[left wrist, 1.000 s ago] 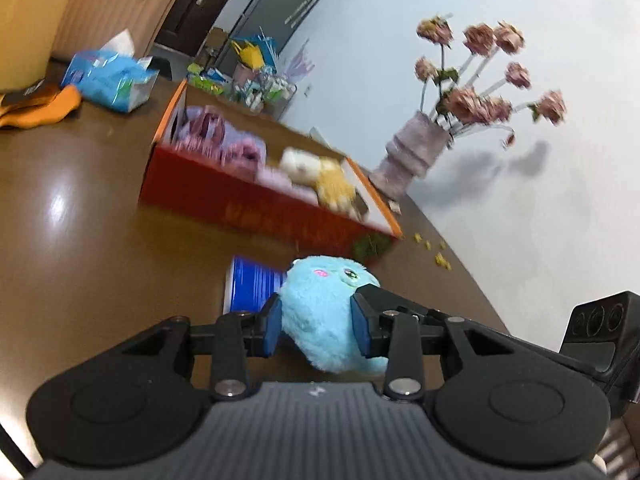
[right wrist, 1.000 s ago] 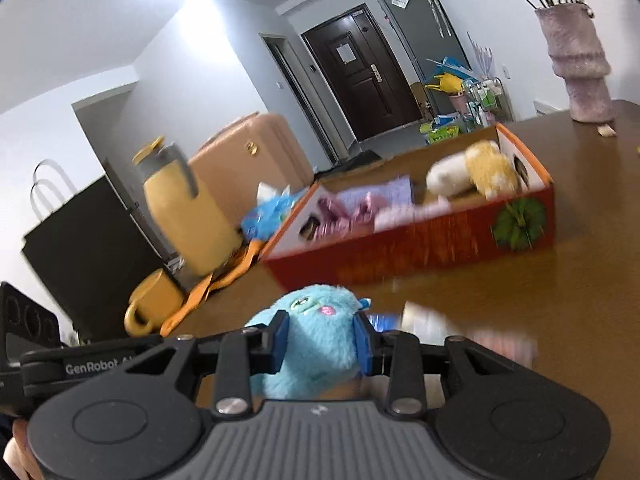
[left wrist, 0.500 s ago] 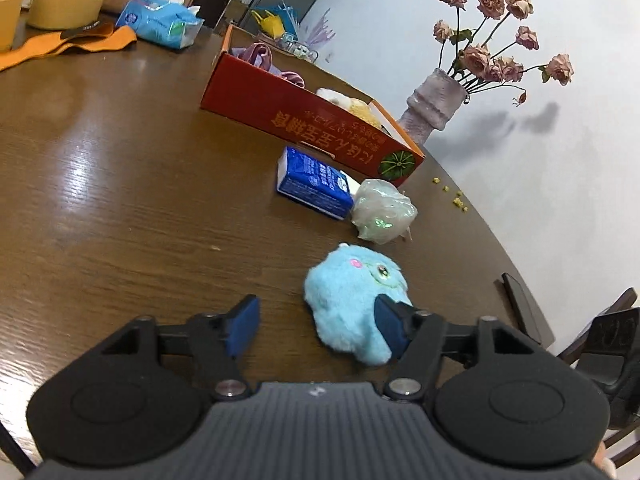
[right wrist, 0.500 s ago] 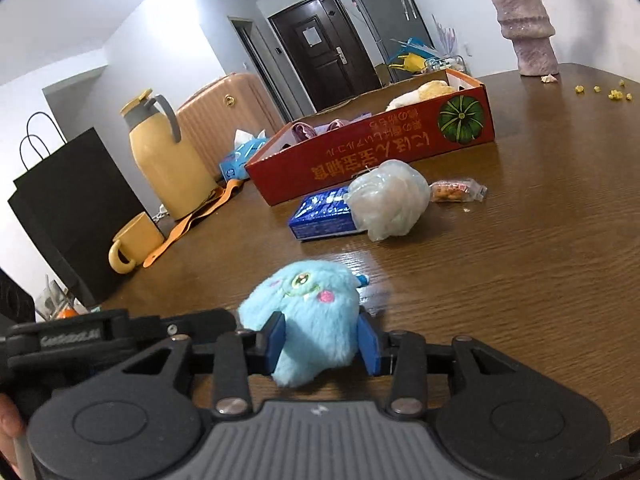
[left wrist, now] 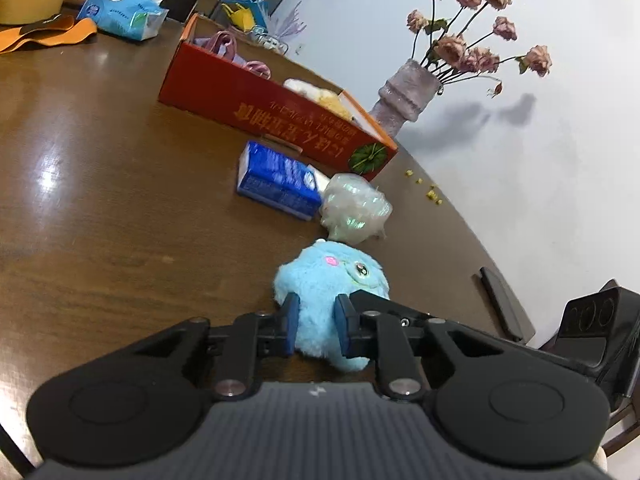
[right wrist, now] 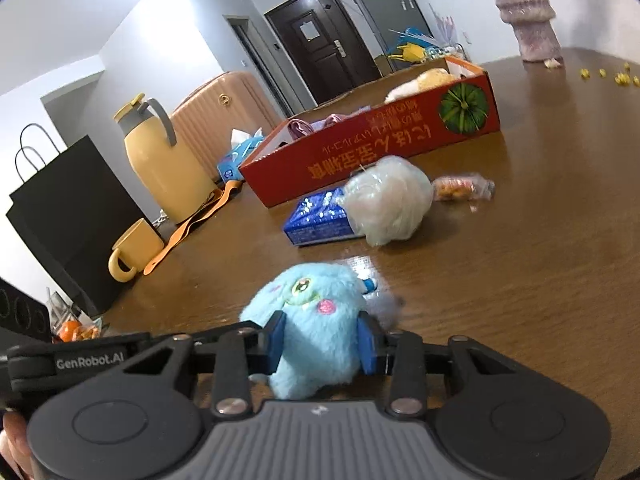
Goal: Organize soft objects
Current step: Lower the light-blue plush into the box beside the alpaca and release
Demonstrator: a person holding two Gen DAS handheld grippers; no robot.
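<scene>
Left tool closing on blue plush, right tool closing, pinching it too

Home: entry door, suitcase, flower vase, dining table.

Plush toy on table; beyond it carton and bag (touching), box behind.
</scene>
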